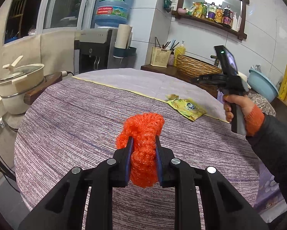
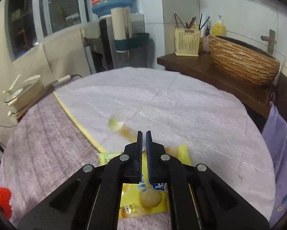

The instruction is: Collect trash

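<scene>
My left gripper point(image 1: 144, 138) is shut on a crumpled orange foam net point(image 1: 143, 126), which bulges out above and below the blue pads and hangs over the striped tablecloth. The same net shows at the far left edge of the right wrist view point(image 2: 1, 197). A yellow snack wrapper point(image 1: 187, 108) lies flat on the table, and a small pale scrap point(image 1: 172, 96) sits just beyond it. My right gripper point(image 2: 144, 134) is shut with nothing between its fingers and hovers above the wrapper point(image 2: 143, 197). The scrap point(image 2: 114, 123) lies ahead to the left of it.
A person's hand point(image 1: 237, 105) in an orange cuff holds the right gripper above the round table point(image 1: 76, 115). A white pot point(image 1: 18, 88) stands off the left edge. A woven basket point(image 2: 243, 65) and a chopstick holder point(image 2: 186, 42) sit on the wooden counter behind.
</scene>
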`<state>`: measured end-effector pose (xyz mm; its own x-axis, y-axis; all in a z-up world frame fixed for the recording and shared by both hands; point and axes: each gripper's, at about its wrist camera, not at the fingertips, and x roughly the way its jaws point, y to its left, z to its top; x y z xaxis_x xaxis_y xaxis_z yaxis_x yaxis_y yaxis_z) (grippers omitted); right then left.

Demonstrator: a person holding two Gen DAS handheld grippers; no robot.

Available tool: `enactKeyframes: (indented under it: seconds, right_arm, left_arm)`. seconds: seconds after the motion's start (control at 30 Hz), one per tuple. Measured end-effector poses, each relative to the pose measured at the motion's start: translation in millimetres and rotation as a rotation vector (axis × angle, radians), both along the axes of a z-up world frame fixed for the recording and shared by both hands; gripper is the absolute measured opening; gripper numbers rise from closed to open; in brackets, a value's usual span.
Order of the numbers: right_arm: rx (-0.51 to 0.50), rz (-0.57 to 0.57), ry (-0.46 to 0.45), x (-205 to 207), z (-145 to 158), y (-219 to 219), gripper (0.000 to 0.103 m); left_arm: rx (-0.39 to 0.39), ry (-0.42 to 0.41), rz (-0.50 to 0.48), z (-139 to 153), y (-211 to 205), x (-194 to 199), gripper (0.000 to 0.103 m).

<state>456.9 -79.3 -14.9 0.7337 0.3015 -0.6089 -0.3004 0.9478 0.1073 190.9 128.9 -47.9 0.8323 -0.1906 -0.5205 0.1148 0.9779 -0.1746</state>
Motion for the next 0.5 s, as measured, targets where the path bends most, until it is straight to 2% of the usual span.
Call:
enactKeyframes:
  seconds: [0.13,0.27,0.37,0.4,0.43,0.47,0.5]
  right_arm:
    - [0.029,0.017,-0.02,-33.7,16.2,-16.0,0.005]
    - [0.025,0.009,-0.017,-49.8,14.4,-26.3,0.005]
    - [0.05,0.043,0.051,-40.5,2.5,-21.4,0.008]
    - [0.047,0.048,0.072,-36.6,-2.9,-17.6,0.024]
    - [0.031,0.048,0.087,-31.9,-9.1,-10.8,0.051]
    - [0.019,0.045,0.079,-28.8,-12.3,-5.9,0.064]
    - [0.005,0.047,0.064,-26.0,-15.4,-0.7,0.067]
  left_arm:
    - [-0.009,-0.005,-0.008,4.3,-10.6,-7.5,0.021]
    - [-0.011,-0.021,-0.02,9.6,-21.9,-16.7,0.021]
    - [-0.014,-0.025,-0.019,11.4,-25.4,-21.6,0.021]
    - [-0.011,-0.024,-0.014,10.9,-25.2,-22.2,0.021]
    - [-0.01,-0.02,-0.01,10.0,-24.6,-22.3,0.021]
    - [-0.012,-0.015,-0.006,8.9,-23.1,-22.0,0.021]
    - [-0.014,-0.01,-0.002,8.1,-21.0,-21.1,0.021]
